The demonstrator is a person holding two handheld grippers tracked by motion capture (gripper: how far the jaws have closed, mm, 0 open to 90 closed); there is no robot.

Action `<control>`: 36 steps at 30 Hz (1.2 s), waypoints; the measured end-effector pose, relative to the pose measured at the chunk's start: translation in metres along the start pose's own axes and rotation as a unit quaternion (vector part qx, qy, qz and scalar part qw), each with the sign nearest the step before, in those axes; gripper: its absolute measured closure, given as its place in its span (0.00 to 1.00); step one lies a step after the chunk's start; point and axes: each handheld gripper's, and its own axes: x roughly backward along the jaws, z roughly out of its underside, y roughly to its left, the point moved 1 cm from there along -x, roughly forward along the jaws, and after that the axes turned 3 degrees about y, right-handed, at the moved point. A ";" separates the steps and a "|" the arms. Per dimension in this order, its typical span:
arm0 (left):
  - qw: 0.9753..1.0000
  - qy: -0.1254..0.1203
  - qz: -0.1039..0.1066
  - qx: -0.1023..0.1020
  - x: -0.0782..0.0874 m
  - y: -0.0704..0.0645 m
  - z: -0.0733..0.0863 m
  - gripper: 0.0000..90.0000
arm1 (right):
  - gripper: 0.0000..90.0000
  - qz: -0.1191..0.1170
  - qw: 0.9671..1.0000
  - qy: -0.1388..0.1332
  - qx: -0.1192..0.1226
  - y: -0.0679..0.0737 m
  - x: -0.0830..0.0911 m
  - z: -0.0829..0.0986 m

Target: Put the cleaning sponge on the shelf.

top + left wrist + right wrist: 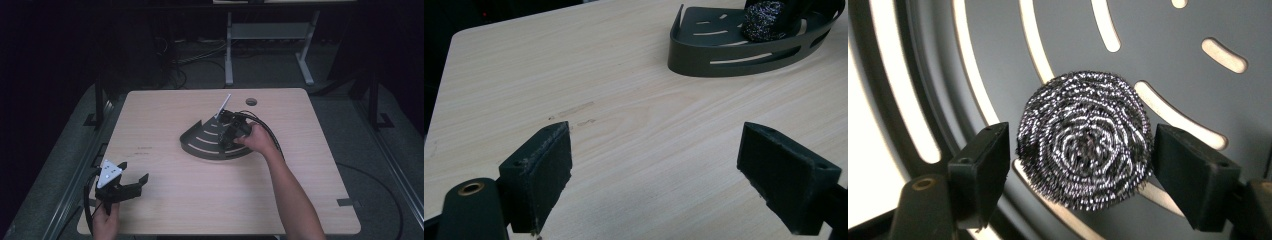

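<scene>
A dark fan-shaped metal tray [200, 142] with curved slots sits at the middle of the table. A round steel-wool scourer [1084, 137] lies on the tray's floor [1173, 60]. My right gripper [1082, 155] points down into the tray, open, with one jaw on each side of the scourer and close to it. In the high view the right gripper [231, 131] hangs over the tray's right part. My left gripper [134, 171] rests near the table's front left corner, open and empty. In the left gripper view its jaws [656, 155] stand wide over bare wood, with the tray [734, 62] and the scourer [764, 20] far ahead.
The light wooden table [175, 200] has a cable hole [251, 101] at the back. The right gripper's cable [267, 131] trails over the tray's right side. Dark floor and a table frame [270, 35] lie beyond the far edge.
</scene>
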 end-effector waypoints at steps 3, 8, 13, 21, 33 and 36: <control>1.000 0.000 0.001 0.000 0.000 0.000 0.000 0.15 | 0.23 -0.002 1.000 -0.007 0.001 0.001 0.004 0.001; 1.000 -0.001 0.001 0.000 0.000 -0.001 0.000 0.15 | 0.21 -0.008 1.000 -0.019 0.003 0.004 0.013 0.003; 1.000 0.001 0.001 -0.002 0.000 -0.001 0.000 0.15 | 0.21 -0.007 0.999 -0.037 0.010 0.009 0.027 0.006; 1.000 0.001 0.001 -0.003 0.000 -0.002 0.000 0.15 | 0.21 0.000 0.999 -0.040 0.019 0.015 0.037 0.013; 1.000 0.002 0.003 -0.007 -0.002 -0.005 0.000 0.15 | 0.21 -0.010 0.998 -0.053 0.012 0.017 0.043 0.035; 1.000 0.003 0.003 -0.008 -0.001 -0.005 0.000 0.15 | 0.21 -0.010 0.998 -0.053 0.012 0.017 0.045 0.041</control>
